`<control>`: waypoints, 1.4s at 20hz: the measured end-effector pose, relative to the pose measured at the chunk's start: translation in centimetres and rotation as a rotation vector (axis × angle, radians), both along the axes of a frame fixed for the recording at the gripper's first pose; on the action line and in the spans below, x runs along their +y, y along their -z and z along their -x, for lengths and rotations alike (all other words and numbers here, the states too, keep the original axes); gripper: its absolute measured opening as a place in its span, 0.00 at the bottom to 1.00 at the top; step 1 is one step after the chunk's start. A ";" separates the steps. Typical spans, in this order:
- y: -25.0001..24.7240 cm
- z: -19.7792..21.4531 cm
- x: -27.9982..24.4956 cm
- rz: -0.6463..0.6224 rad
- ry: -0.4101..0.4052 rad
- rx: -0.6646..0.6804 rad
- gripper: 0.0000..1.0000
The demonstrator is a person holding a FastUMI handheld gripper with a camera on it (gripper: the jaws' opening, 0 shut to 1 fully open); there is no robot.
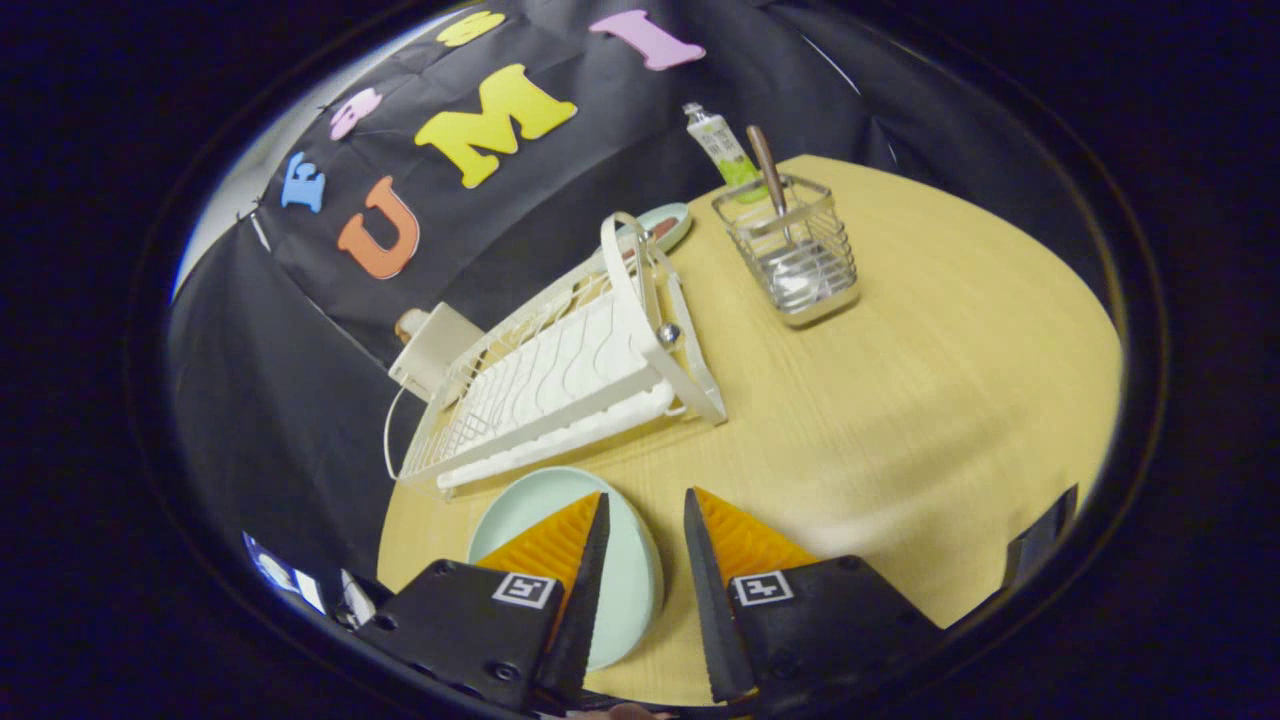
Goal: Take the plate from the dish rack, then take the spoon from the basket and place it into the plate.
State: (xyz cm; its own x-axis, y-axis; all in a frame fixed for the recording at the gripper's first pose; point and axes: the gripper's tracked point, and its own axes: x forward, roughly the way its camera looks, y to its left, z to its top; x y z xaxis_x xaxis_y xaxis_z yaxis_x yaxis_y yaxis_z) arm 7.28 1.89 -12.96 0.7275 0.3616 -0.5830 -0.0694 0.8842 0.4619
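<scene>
Gripper view, table-level: gripper jaws spread apart, nothing clamped. Pale green plate lies flat on the wood table, already out of the white dish rack, which sits just beyond the fingers. Left finger hangs over the plate's centre; right finger sits off its rim, over bare table. Can't tell whether either pad touches the plate.

Spoon stands bowl-down in the wire basket, well beyond the rack on the far side of the table, brown handle sticking up past the rim. A tube leans behind the basket; a second dish peeks out behind the rack's top end.

Judgement: plate step looks done, spoon step next.

Handling, est.: spoon is light, stiff, prob. metal bowl w/ smooth slim handle, so slippery and apt to pivot between pads. Best hold is on the exposed handle just above the basket rim, pads across its flat sides, lift straight up to clear the wire. Plate looks hard and chip-prone, so lower the spoon in gently, no drop.
</scene>
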 end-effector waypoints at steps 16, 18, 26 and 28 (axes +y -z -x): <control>-10.9 -12.8 -12.0 0.349 0.147 -0.459 1.00; -10.8 -15.5 -12.2 0.344 0.133 -0.457 1.00; -8.1 -23.8 -13.6 0.301 0.136 -0.322 1.00; -8.0 -24.7 -12.8 0.274 0.125 -0.298 0.95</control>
State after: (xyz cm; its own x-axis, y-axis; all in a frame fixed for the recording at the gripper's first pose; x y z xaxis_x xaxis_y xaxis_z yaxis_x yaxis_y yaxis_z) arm 32.00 -10.93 -5.01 0.9071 0.1209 -0.4032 -0.0486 0.9815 0.1849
